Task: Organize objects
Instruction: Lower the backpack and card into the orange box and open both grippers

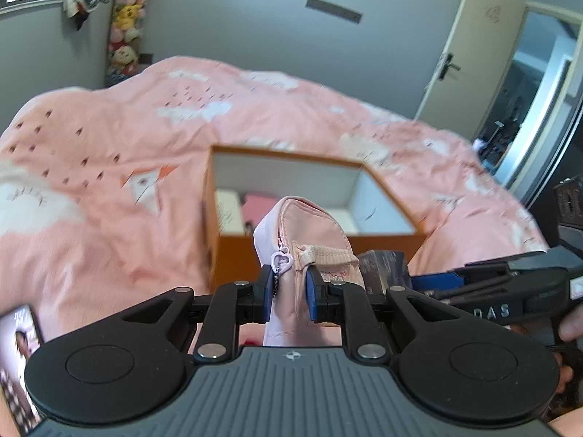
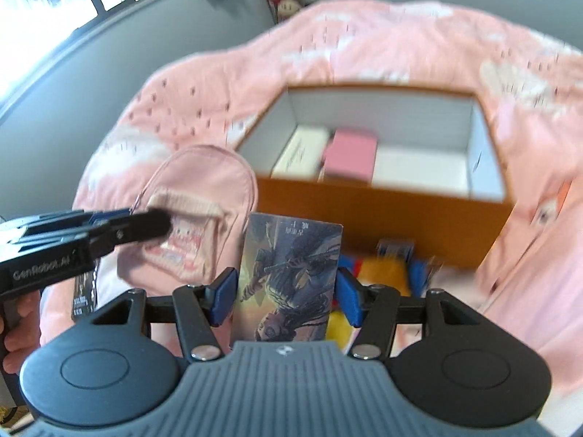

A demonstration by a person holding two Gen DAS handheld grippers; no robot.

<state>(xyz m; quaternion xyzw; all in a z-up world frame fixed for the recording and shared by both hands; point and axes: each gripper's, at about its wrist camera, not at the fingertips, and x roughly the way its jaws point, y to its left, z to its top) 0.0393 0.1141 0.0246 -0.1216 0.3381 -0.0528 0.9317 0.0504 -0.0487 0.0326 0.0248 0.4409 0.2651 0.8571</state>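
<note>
In the left wrist view my left gripper point(image 1: 290, 284) is shut on a pale pink zip pouch point(image 1: 302, 225) with a heart-shaped zipper pull, and holds it up just before the orange box point(image 1: 255, 255). The box is open, with a white inside, and holds a white carton point(image 2: 302, 151) and a pink carton point(image 2: 351, 153). My right gripper point(image 2: 286, 291) is shut on a flat pack with dark fantasy art point(image 2: 288, 269), just short of the orange box's point(image 2: 364, 211) near wall. The right wrist view shows the left gripper point(image 2: 160, 224) and pouch point(image 2: 204, 182) to its left.
A pink duvet with white clouds point(image 1: 109, 145) covers the bed. A yellow soft toy point(image 2: 382, 273) and a small blue box point(image 2: 395, 247) lie below the right gripper. A photo card point(image 1: 18, 346) lies at lower left. Plush toys point(image 1: 125, 18) hang in the corner; a door point(image 1: 473, 54) stands right.
</note>
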